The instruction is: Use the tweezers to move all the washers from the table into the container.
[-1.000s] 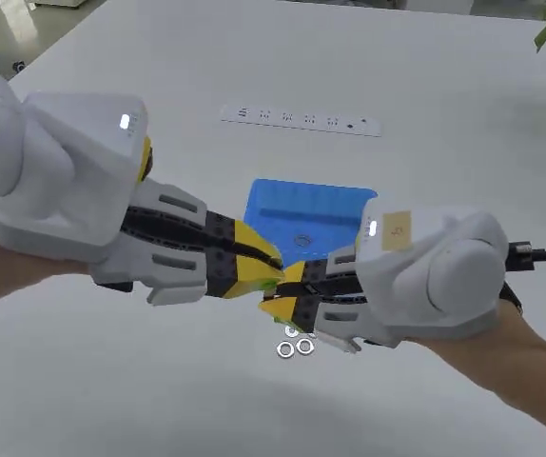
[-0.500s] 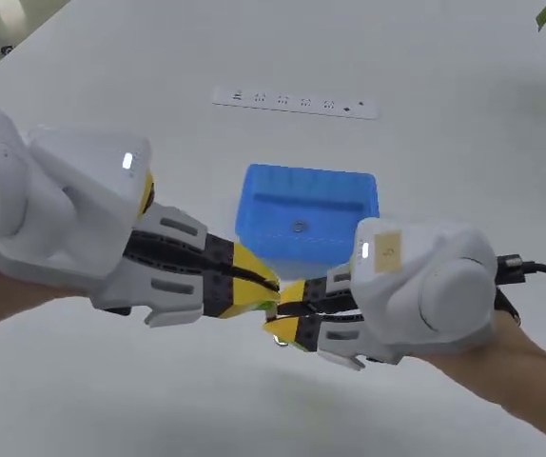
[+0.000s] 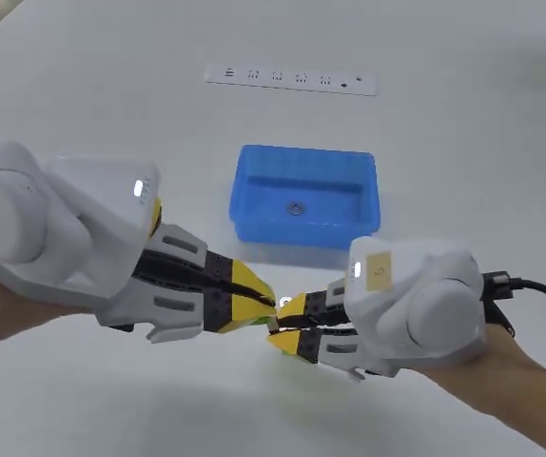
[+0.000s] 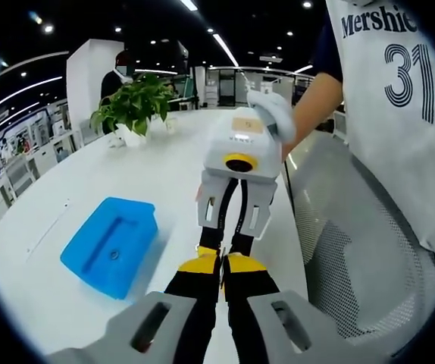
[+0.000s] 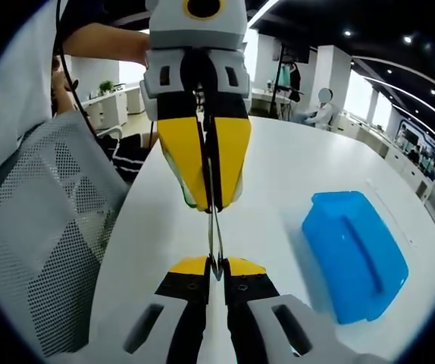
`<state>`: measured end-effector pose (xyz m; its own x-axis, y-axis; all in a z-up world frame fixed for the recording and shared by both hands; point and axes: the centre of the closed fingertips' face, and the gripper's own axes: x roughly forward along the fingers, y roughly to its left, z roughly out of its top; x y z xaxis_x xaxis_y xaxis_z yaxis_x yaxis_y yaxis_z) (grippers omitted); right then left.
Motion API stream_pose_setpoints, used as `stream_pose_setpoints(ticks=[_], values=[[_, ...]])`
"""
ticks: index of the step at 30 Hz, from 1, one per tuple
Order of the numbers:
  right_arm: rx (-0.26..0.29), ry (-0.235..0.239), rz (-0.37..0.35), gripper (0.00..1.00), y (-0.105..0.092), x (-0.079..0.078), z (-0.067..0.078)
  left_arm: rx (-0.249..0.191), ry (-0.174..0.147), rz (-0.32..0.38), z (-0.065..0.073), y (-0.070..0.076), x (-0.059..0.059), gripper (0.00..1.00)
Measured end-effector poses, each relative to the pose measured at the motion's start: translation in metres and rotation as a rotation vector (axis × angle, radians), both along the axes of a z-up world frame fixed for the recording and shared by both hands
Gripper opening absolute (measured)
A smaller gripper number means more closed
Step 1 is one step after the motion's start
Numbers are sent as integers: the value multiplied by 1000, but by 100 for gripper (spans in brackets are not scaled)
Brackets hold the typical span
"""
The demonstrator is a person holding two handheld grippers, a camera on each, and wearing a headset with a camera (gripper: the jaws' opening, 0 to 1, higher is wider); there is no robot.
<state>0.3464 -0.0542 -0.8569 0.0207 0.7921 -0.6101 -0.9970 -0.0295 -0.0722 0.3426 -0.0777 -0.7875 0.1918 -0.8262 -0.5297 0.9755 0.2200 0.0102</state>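
Left gripper (image 3: 259, 307) and right gripper (image 3: 282, 330) meet tip to tip, both pinched shut on the tweezers (image 5: 213, 227), which run lengthwise between them. The container (image 3: 302, 231) sits just beyond, holding one washer (image 3: 296, 208); the rest probably lie under the jaws.

Open blue container (image 3: 302, 228) holds one flat washer (image 3: 296, 208) at centre; slim metal tweezers (image 5: 214, 235) hover at its 6 o'clock.

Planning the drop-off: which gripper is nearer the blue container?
Right, by a little. The right gripper sits just in front of the near right corner of the blue container; the left gripper lies off its front-left. Both pinch the tweezers.
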Motion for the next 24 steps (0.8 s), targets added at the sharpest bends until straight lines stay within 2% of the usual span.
stream_pose_setpoints(ticks=[14,17,24], values=[[1,-5,21,8,-1,-2,-1,14,15,-8,-2,-1,0,6],[10,5,10,7,-2,0,-1,34,-1,-9,-2,-2,2,6],[8,5,8,7,-2,0,-1,33,-7,-17,1,-5,2,6]])
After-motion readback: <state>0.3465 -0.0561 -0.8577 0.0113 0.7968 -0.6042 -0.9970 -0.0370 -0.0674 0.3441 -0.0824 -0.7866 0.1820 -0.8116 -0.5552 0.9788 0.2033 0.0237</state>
